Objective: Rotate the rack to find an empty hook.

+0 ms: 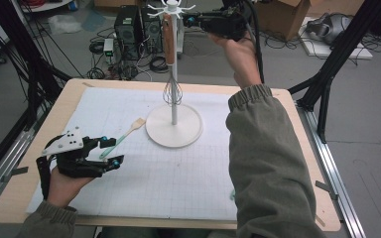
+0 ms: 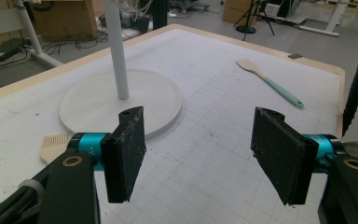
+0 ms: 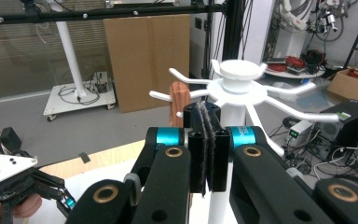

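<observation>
A white hook stand (image 1: 173, 126) rises from its round base at the middle of the gridded mat. A whisk (image 1: 168, 39) with a wooden handle hangs from one of its top hooks (image 3: 235, 77), wires down beside the pole. My right gripper (image 1: 188, 21) is raised level with the hooks, just right of the whisk handle (image 3: 179, 100), shut with nothing between its pads (image 3: 208, 149). My left gripper (image 1: 110, 151) rests low at the front left, open and empty (image 2: 196, 154). A green-handled spatula (image 1: 124, 136) lies slanted just beyond its jaws.
A second green-handled spatula (image 2: 270, 79) lies near the table's right edge, under the raised right sleeve (image 1: 268, 148) in the high view. The stand's base (image 2: 121, 105) sits just ahead of the left jaws. Cables, computer cases (image 1: 129, 29) and boxes stand on the floor beyond the table.
</observation>
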The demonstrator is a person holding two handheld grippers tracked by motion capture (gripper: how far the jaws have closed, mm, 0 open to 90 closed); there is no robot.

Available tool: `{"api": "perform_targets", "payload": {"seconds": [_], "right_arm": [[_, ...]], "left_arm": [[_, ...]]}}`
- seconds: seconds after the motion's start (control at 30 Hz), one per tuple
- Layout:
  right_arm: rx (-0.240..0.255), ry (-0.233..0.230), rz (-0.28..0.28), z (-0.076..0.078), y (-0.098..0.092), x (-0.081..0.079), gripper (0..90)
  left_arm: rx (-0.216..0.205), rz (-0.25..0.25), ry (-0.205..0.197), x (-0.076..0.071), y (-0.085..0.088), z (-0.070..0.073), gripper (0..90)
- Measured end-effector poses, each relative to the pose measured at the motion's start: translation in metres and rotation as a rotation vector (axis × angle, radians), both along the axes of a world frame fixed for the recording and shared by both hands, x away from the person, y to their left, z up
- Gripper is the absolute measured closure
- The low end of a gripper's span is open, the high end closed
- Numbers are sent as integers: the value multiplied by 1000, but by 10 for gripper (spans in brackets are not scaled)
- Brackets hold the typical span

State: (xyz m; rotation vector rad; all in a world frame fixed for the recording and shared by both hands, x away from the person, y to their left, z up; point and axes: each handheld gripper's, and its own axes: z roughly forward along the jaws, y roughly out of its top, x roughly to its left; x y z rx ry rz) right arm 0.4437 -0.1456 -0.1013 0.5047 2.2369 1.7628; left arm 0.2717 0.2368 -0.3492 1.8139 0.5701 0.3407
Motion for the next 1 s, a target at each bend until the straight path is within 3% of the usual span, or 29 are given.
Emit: {"api": "perform_targets", "payload": {"seconds": [0.67,1.0], "right_arm": [[-66,-36,9,2,32,-12,895],[-68,-39,18,1,17,-17,895]], "left_arm": [[-1,-6,-5,-1,-1,2,356],[1,-4,-5,-2,-1,2,356]]}}
